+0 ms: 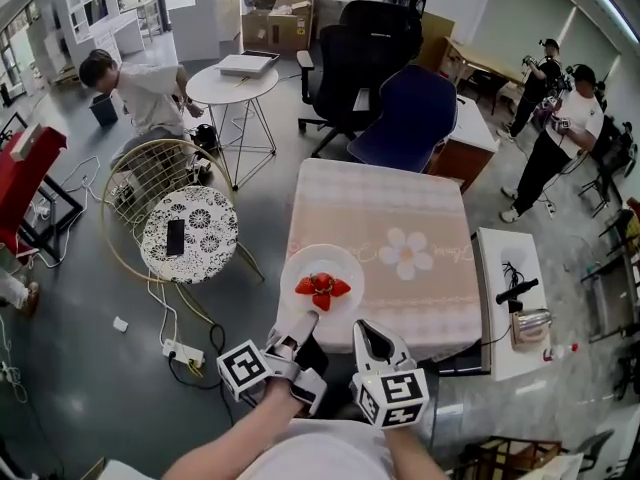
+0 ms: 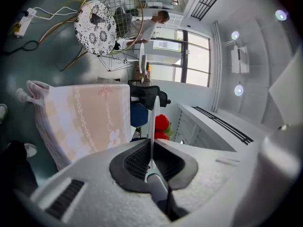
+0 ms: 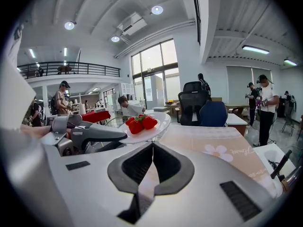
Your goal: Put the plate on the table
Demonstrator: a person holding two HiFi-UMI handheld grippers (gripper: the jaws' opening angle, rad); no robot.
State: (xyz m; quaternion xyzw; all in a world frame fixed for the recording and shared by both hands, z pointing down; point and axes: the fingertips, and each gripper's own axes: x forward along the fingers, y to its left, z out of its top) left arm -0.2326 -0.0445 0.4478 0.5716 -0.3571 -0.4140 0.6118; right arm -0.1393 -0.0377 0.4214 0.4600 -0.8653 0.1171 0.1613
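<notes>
A white plate (image 1: 322,268) carrying red strawberries (image 1: 321,288) hangs over the near left corner of the table (image 1: 400,208), which has a pink flowered cloth. My left gripper (image 1: 305,320) is shut on the plate's near rim. In the left gripper view the plate (image 2: 155,115) runs edge-on between the closed jaws of the left gripper (image 2: 151,148), with the strawberries (image 2: 162,123) beyond. My right gripper (image 1: 368,330) is just right of the plate, shut and empty. In the right gripper view the plate (image 3: 150,126) is raised above the cloth, and the right gripper's (image 3: 152,148) jaws meet.
A wire chair with a patterned cushion (image 1: 188,233) stands left of the table, and a power strip (image 1: 183,351) with cables lies on the floor. A black office chair (image 1: 365,43) and a blue one (image 1: 410,118) stand behind. A white side table (image 1: 510,298) is right. People stand around.
</notes>
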